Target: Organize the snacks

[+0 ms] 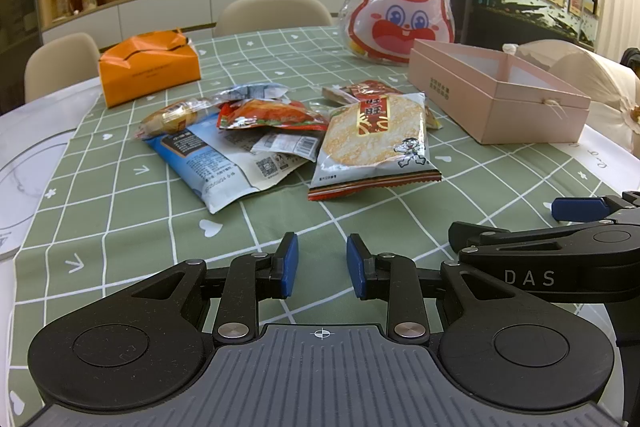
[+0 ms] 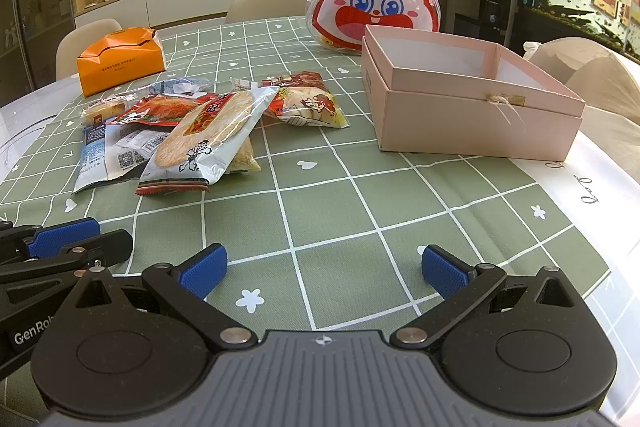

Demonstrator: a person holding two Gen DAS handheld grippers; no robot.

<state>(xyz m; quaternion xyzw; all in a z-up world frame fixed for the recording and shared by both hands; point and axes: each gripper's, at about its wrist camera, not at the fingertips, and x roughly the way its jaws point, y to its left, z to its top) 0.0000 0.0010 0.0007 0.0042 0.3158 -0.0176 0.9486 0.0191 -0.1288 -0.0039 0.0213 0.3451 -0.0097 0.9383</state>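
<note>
The snacks lay in a loose heap near the middle of the counter [image 2: 340, 195], on a green checked cloth, and the pink box [image 2: 472, 95] stood open to their right, a little apart from them. Both tools waited low at the near edge, empty. The left gripper [image 1: 322, 265] had its jaws only partly spread, with a narrow gap between the blue pads. The right gripper [image 2: 324, 269] had its jaws spread wide.

I judged that the heap itself was the main risk. The rice cracker packet [image 1: 374, 143] rested on top of the others, so a pull on any lower packet could drag it along or push things aside. The wrappers were thin, glossy plastic film, puffed with air, and such film may slide out of ribbed pads or crumple. The crackers inside looked flat, round and brittle, so a hard pinch could break them. The blue and white pouch [image 1: 208, 159] lay flat against the cloth and gave little edge to take. The red packet [image 1: 272, 115] looked soft and wrinkled.

The box was stiff card with straight walls, and a packet carried too low could catch its rim and shift it on the smooth cloth.
</note>
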